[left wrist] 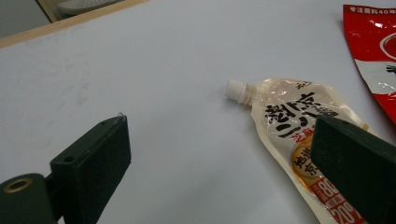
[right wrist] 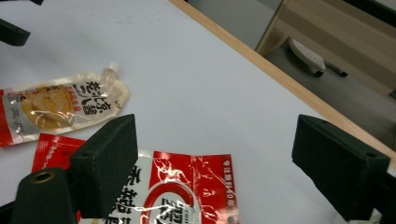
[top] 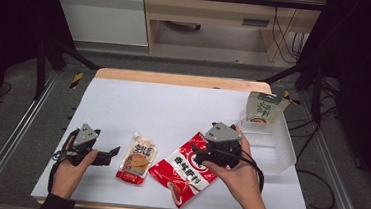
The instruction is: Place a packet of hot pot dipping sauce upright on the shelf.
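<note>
A: From the high view, what is done?
B: One green packet (top: 263,108) is seen standing in the clear bin (top: 281,153) at far right; the spout pouch (top: 138,159) and red bag (top: 184,170) are left near, on the table (top: 173,108).

A: And the left gripper view?
B: The left gripper (left wrist: 219,154) is held with jaws apart beside the spout pouch (left wrist: 303,140), nothing gripped.

A: The right gripper view?
B: The right gripper (right wrist: 215,163) is spread wide over the red bag (right wrist: 182,191); judged, two items remain.

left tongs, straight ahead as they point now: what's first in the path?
Probably the pale spouted sauce pouch: it lies just ahead of the open left tongs, toward one jaw's side. Depth is unclear, and dead centre is bare white tabletop.
</note>
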`<state>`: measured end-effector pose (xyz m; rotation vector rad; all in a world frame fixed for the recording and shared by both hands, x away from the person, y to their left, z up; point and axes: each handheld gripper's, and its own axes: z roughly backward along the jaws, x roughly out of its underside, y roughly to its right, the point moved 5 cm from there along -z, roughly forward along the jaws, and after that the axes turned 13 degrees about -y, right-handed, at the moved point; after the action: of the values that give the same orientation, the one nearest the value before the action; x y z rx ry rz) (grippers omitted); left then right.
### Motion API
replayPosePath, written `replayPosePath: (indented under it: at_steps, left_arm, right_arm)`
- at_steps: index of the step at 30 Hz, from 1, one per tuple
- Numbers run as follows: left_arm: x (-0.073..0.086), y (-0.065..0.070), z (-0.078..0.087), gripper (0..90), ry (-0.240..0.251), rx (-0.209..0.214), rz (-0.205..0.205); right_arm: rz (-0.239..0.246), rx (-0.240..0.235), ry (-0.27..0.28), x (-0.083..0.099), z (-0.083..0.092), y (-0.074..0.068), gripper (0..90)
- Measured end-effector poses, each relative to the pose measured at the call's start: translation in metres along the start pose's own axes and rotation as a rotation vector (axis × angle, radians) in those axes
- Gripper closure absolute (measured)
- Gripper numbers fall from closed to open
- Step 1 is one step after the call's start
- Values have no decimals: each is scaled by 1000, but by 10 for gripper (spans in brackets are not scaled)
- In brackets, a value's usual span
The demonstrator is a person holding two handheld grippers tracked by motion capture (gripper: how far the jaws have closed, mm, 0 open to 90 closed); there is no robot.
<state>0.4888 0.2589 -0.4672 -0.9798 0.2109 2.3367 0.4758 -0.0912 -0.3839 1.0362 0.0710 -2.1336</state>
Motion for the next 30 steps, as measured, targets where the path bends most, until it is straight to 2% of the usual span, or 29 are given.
replayPosePath:
  at_steps: [1, 6, 10, 13, 15, 17, 21, 25, 26, 30]
  left_arm:
    - [-1, 1, 0, 52, 1, 9, -5]
    - [-2, 2, 1, 54, 0, 23, -9]
    - [-2, 4, 1, 55, -1, 24, -15]
    - [-2, 5, 1, 55, -5, 21, -23]
    - [-1, 4, 0, 55, -6, 14, -24]
    - [-1, 2, 0, 55, -8, 3, -23]
    - [-1, 1, 0, 55, -8, -5, -25]
    - [-1, 1, 0, 55, -9, -10, -24]
    - [-1, 0, 0, 55, -9, -10, -24]
    - [0, -3, 1, 55, -6, -19, -19]
  right_arm:
    - [-25, -8, 5, 4, -6, -4, 151]
    - [-37, -23, -29, 16, -25, -15, 150]
    - [-74, -67, -44, 23, -43, -25, 145]
    - [-58, -113, -70, 23, -56, -35, 137]
    - [-52, -123, -77, 22, -58, -38, 137]
    - [-43, -152, -86, 14, -66, -45, 154]
    - [-27, -168, -93, 4, -74, -51, 189]
    - [-6, -199, -112, -14, -84, -63, 266]
    - [21, -198, -122, -22, -87, -68, 294]
    - [27, -208, -136, -35, -93, -73, 342]
